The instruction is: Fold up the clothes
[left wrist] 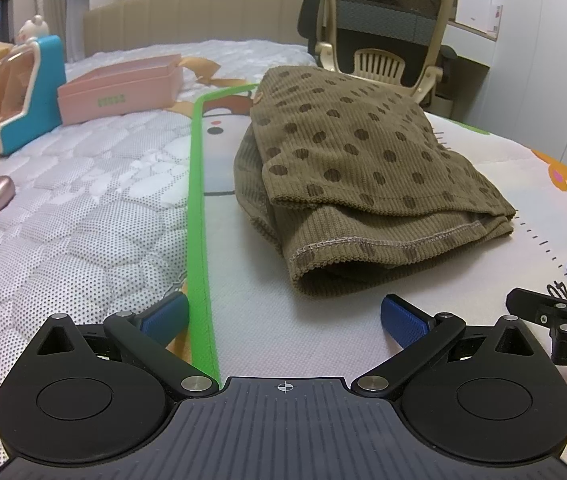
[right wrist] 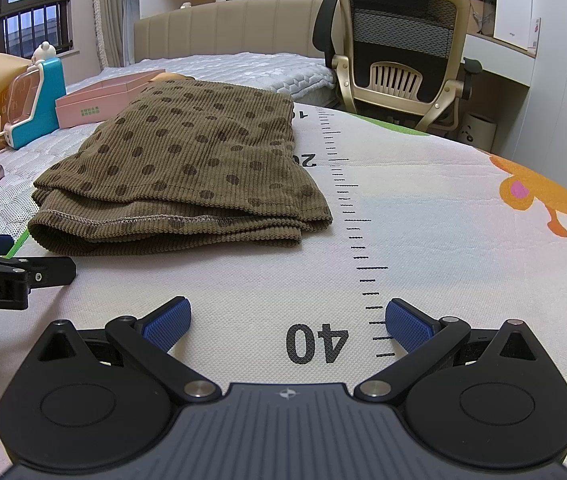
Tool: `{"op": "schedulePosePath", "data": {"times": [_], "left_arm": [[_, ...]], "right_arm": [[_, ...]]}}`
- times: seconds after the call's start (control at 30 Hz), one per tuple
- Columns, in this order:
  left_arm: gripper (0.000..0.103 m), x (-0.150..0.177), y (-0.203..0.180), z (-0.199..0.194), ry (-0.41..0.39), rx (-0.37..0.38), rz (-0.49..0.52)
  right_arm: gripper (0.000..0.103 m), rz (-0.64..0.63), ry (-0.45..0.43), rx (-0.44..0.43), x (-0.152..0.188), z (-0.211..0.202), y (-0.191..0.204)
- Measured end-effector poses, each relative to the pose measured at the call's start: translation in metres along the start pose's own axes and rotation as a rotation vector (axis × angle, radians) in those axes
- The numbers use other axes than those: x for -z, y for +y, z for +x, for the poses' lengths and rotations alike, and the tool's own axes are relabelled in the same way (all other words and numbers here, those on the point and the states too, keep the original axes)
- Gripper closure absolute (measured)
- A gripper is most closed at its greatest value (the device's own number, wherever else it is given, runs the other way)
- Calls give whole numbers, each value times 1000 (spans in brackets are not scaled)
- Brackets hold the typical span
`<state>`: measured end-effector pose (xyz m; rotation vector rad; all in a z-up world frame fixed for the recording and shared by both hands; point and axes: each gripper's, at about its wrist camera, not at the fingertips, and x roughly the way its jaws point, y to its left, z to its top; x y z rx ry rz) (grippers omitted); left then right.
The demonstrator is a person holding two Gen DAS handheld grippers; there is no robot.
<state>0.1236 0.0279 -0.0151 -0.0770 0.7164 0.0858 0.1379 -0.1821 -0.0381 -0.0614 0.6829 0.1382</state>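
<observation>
Home bedroom: beige upholstered headboard (right wrist: 227, 28) at upper centre, white quilted mattress (left wrist: 75, 208), mesh office chair (right wrist: 399, 52) upper right.

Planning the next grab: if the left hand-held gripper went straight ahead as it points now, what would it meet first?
Probably the near hem of the folded brown dotted garment. The left hand-held gripper is open, with only bare mat before the cloth.

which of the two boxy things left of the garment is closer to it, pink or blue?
The flat pink box, lying just across the mat's green border from the olive polka-dot garment. The blue toy machine stands upright farther left.
</observation>
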Motion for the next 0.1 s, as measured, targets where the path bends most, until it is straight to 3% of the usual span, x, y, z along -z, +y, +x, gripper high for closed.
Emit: {"op": "schedulePosePath", "data": {"times": [0.1], "left_arm": [[0,1,2,-1,-7,11,-12]], "right_arm": [[0,0,0,0,0,0,-1]]}}
